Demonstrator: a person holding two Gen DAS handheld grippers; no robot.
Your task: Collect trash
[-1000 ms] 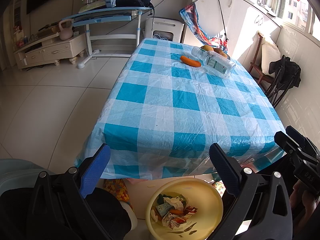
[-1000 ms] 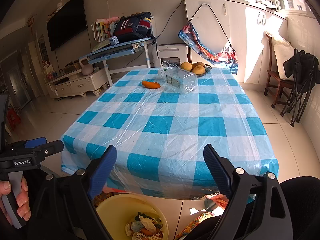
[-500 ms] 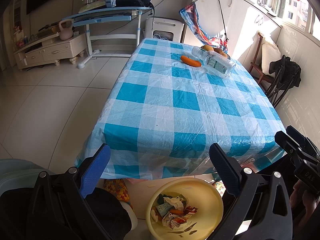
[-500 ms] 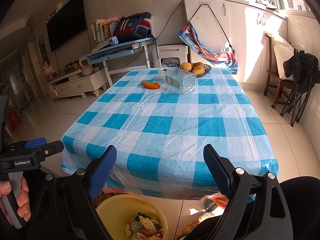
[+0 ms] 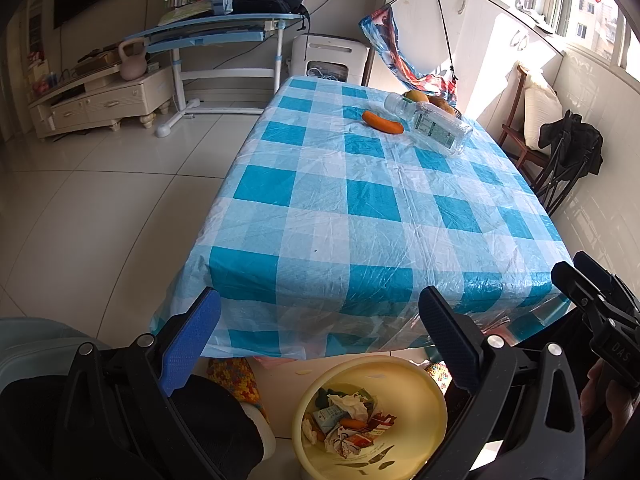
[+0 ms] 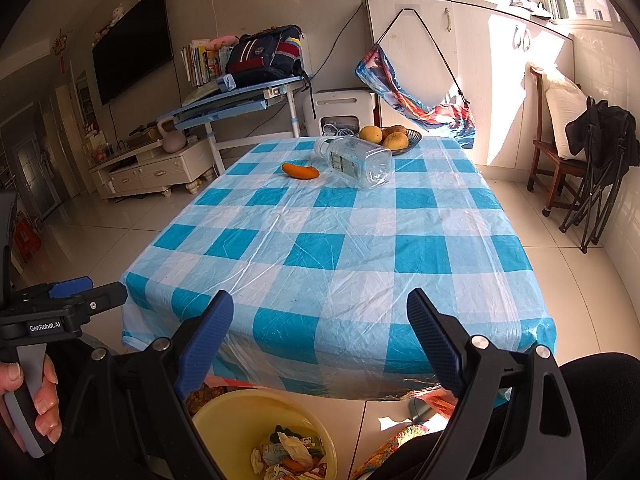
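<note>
Clear plastic bottle point(image 6: 354, 160) lies on its side at the far end of the checked tablecloth point(image 6: 340, 248), long axis running near-right to far-left, cap end far; orange peel point(image 6: 300, 171) just left of it; fruit bowl point(image 6: 400, 138) behind; yellow bin point(image 5: 372, 412) with trash on the tiled floor point(image 5: 100, 200) at the near edge; left gripper point(image 5: 320, 332) and right gripper point(image 6: 320, 332) both spread wide, empty

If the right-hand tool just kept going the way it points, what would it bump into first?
Probably the checked tablecloth near the table's front edge; its open fingers hold nothing. Depth is hard to judge.
</note>
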